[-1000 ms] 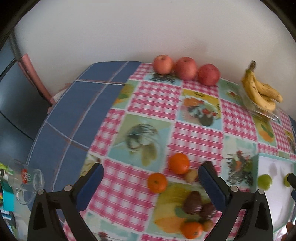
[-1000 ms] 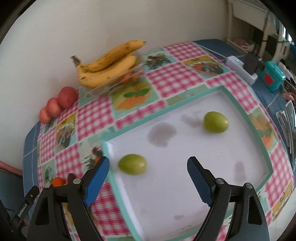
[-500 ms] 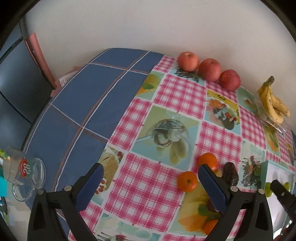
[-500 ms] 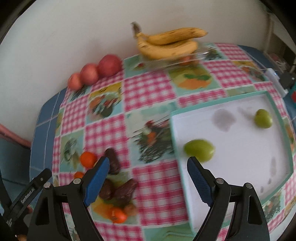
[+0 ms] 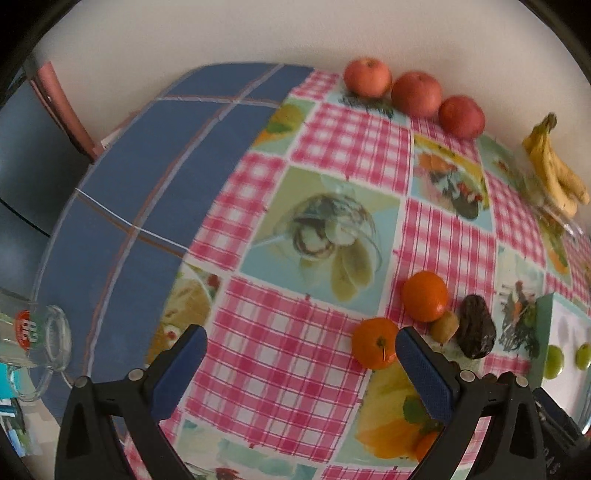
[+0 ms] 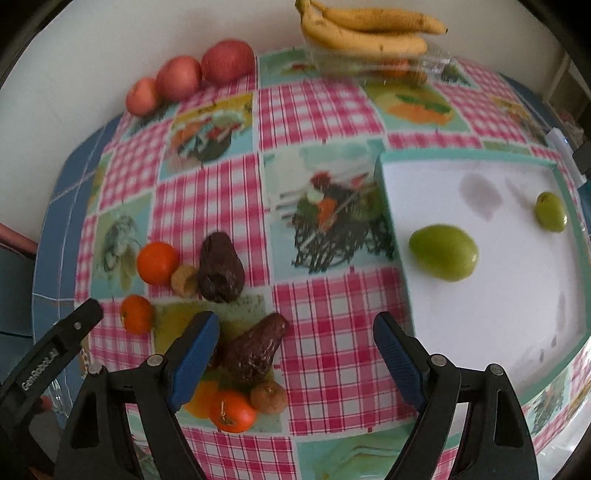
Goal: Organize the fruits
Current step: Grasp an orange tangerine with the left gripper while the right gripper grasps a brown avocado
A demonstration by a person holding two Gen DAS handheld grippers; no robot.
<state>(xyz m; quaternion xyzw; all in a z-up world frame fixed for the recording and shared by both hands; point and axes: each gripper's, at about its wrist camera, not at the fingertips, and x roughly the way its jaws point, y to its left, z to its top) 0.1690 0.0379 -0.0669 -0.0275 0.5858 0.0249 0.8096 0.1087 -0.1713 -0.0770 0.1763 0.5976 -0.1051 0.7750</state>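
Here, in the left wrist view, the left gripper (image 5: pixel 301 363) hangs spread and empty over the checked tablecloth (image 5: pixel 347 140), an orange (image 5: pixel 373 343) just beside its right finger. In the right wrist view, the right gripper (image 6: pixel 295 349) is spread wide with nothing gripped, a dark avocado (image 6: pixel 253 354) beside its left finger; two green fruits (image 6: pixel 443 253) lie on the white tray (image 6: pixel 480 328).

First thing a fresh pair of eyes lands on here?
Probably the loose heap of oranges and dark avocados on the checked cloth, just ahead of the open right gripper. Next, the white tray to the right holding two green fruits, then the red apples and bananas lined along the far wall.
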